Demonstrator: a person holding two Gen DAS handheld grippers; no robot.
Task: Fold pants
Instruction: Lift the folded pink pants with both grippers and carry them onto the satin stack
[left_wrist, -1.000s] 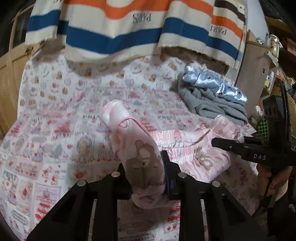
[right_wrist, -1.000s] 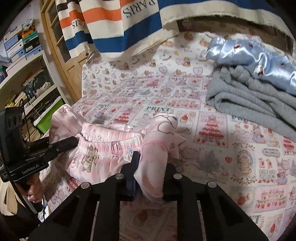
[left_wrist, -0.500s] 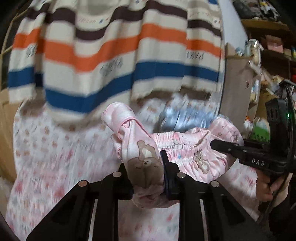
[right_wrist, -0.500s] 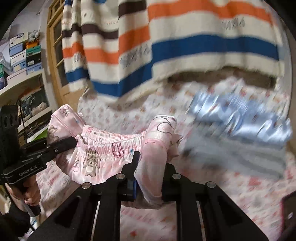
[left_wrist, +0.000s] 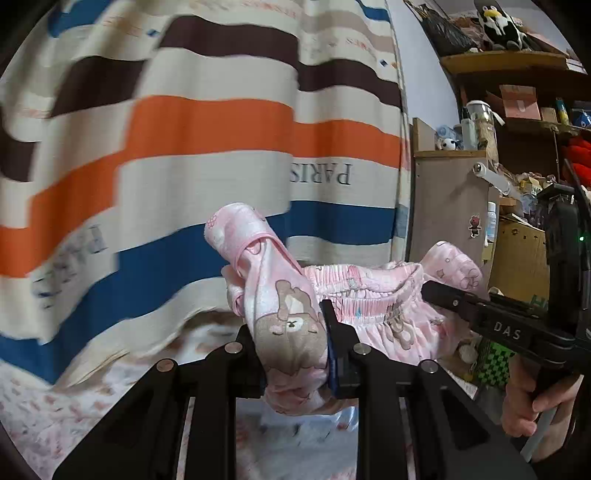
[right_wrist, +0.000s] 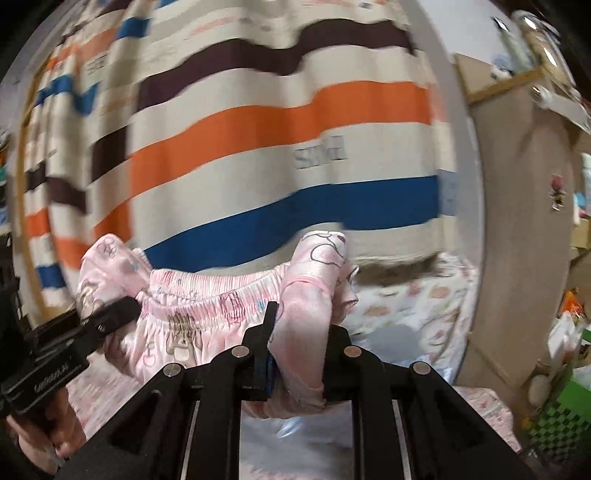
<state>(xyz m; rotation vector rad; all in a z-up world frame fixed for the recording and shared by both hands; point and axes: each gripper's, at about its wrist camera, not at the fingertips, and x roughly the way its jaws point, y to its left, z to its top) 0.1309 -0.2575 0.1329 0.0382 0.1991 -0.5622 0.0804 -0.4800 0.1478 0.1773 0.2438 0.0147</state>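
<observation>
Aloft between us hangs one pair of pink bear-print pants (left_wrist: 373, 314), pinched at both ends of the waistband by our two grippers. Our left gripper (left_wrist: 295, 354) is clamped on one bunched corner and points roughly level; our right gripper (right_wrist: 295, 354), likewise near level, grips the other corner. One striped curtain (left_wrist: 207, 155) fills the background, above one patterned bedspread (right_wrist: 417, 302). One hand (left_wrist: 524, 402) holds the right gripper's handle.

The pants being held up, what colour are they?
Pink pants with teddy-bear prints, clearest in the left wrist view.
</observation>
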